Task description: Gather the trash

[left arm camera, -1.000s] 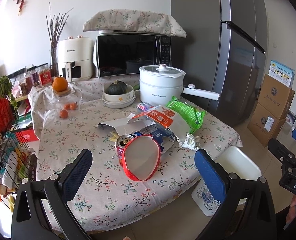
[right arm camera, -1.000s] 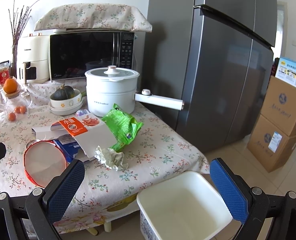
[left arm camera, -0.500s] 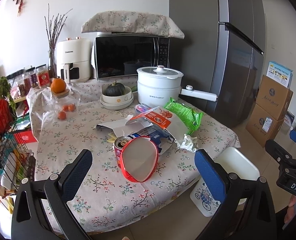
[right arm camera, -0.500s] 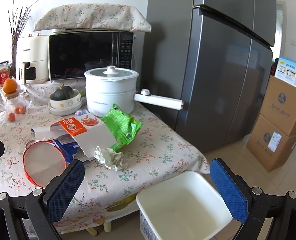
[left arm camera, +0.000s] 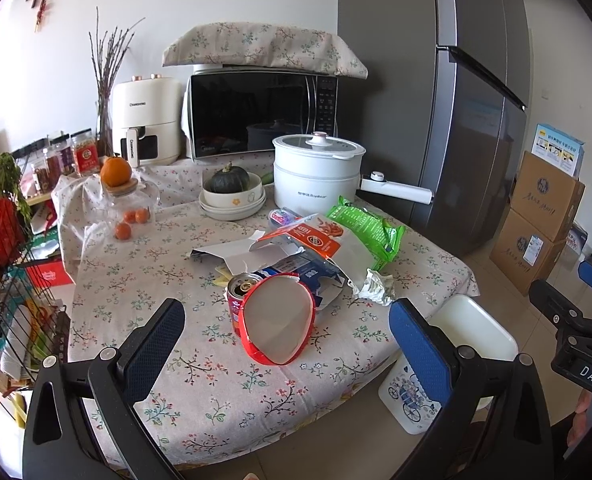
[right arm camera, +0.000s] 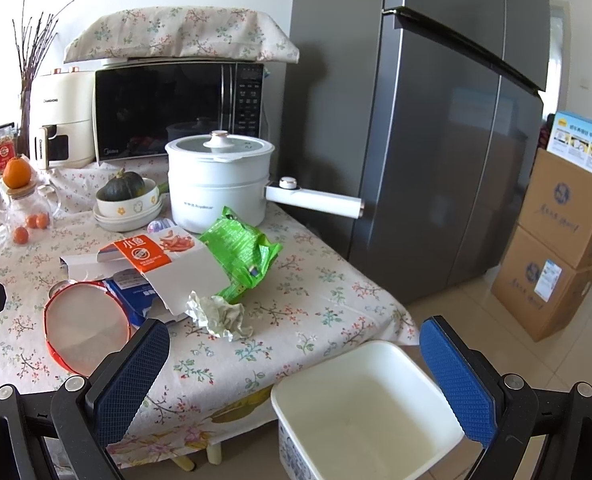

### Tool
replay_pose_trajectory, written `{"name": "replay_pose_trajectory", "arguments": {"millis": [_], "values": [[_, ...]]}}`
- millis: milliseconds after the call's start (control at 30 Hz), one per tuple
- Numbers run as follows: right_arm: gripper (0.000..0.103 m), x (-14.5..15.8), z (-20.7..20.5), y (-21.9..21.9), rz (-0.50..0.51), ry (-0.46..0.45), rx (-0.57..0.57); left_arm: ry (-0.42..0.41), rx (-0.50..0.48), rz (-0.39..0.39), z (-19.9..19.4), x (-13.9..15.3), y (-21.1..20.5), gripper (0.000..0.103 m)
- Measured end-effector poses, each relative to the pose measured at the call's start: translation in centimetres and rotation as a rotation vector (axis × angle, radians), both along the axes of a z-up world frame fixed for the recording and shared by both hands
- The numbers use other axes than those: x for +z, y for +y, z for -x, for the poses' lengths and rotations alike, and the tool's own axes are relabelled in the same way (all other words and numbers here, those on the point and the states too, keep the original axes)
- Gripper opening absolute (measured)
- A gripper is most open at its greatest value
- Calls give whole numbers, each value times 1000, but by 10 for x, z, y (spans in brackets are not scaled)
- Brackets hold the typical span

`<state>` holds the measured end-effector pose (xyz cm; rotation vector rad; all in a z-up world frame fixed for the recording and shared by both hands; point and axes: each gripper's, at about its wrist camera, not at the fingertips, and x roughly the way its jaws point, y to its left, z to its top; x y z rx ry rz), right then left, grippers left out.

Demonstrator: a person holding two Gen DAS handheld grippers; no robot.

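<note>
Trash sits heaped mid-frame on the floral table [left arm camera: 144, 280], and we hold both tools back from it, jaws spread wide and holding nothing. Lower right in the right wrist view, the white bin [right arm camera: 367, 408] stands on the floor just beside the table edge, between the fingers of our right gripper [right arm camera: 296, 380]. Our left gripper [left arm camera: 288, 344] frames the red-rimmed round lid [left arm camera: 278, 320], which leans against the opened can [left arm camera: 242, 292] at frame centre, both apart from the pads. Behind them lie the torn white-and-orange box [left arm camera: 307, 240] and the green snack bag [left arm camera: 365, 230], centre right. Smallest, the crumpled paper wad [right arm camera: 220, 314] rests near the table's front edge, just above our right gripper's left finger.
</note>
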<state>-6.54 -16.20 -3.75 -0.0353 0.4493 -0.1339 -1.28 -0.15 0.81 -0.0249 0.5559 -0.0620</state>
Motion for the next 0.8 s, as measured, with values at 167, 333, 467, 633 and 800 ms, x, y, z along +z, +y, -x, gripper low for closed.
{"name": "replay_pose_trajectory", "arguments": {"millis": [167,333,467,633,800], "values": [[103,0,0,0,-1,2,-1,0,0,0,0,0,0,103],[103,0,0,0,1,0,-2,2,-1,2,0,-1,0,103],[103,-2,0,-1,3,4,-7,0,1,-4,1,-2,1,103],[103,-4,-1,2,26,12,-7,0,1,-5,1,-2,1,103],[103,-6,-1,1,21,17,-7,0,6,-11,-3,-5,6,103]]}}
